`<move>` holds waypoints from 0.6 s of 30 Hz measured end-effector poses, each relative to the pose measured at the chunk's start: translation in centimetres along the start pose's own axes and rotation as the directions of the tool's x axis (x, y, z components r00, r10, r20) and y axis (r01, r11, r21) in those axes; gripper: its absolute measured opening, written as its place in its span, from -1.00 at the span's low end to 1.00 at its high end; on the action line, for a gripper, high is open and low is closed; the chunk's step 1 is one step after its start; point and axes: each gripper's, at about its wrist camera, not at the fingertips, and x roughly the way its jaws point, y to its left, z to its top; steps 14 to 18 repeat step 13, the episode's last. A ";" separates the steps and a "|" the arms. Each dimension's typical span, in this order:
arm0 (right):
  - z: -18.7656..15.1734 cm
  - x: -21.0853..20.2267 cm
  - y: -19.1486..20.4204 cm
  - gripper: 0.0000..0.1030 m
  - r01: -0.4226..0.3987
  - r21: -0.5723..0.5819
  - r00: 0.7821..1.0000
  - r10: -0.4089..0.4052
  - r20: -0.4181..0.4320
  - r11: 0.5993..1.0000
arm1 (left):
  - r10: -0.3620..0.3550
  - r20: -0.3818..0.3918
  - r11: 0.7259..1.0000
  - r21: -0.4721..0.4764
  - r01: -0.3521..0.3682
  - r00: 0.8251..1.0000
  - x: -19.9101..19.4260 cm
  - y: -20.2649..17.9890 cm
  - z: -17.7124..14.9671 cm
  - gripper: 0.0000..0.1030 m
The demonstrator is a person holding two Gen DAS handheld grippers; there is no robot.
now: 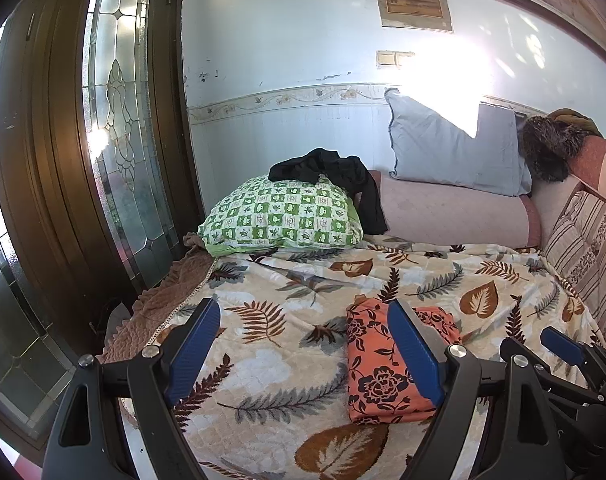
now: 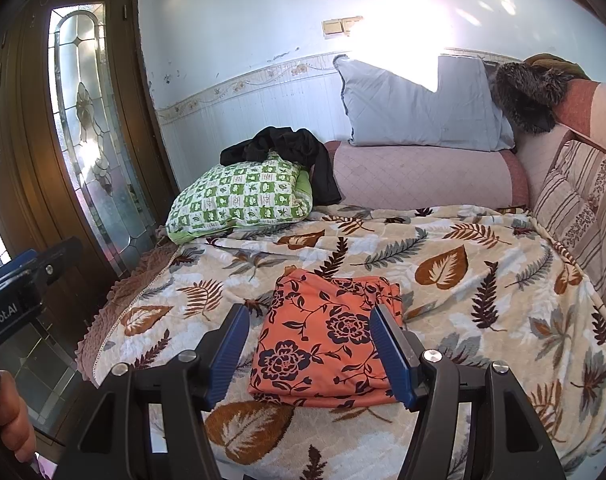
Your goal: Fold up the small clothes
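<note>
Resting folded on the leaf-print bed cover (image 2: 443, 216), the orange floral garment (image 2: 327, 332) lies flat w/ edges roughly stacked. Left tool (image 1: 303, 344) and right tool (image 2: 309, 350) both hang above it, jaws apart, nothing held.

Risks:
- Soft cover gives under pressure; a pinch may catch cover along w/ garment.
- Thin slippery cloth: lifting by one edge likely unfolds the stack.
- Black garment (image 2: 279, 152) on green pillow (image 2: 243, 200) is well apart; a long reach may drag the pillow.

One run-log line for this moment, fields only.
orange floral cloth: folded, on leaf blanket | left gripper: open, empty | right gripper: open, empty | black garment: unfolded on green pillow
</note>
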 end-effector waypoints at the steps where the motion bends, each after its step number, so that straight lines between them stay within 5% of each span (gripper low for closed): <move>1: -0.1 0.1 0.1 0.29 0.000 0.000 1.000 0.000 0.002 1.000 | -0.001 0.000 1.000 0.000 0.001 1.000 0.0 0.0 0.0 0.67; 18: 0.0 1.7 0.5 0.29 0.020 0.015 1.000 -0.020 -0.009 1.000 | -0.027 -0.002 1.000 -0.007 0.027 1.000 2.1 -0.1 0.0 0.67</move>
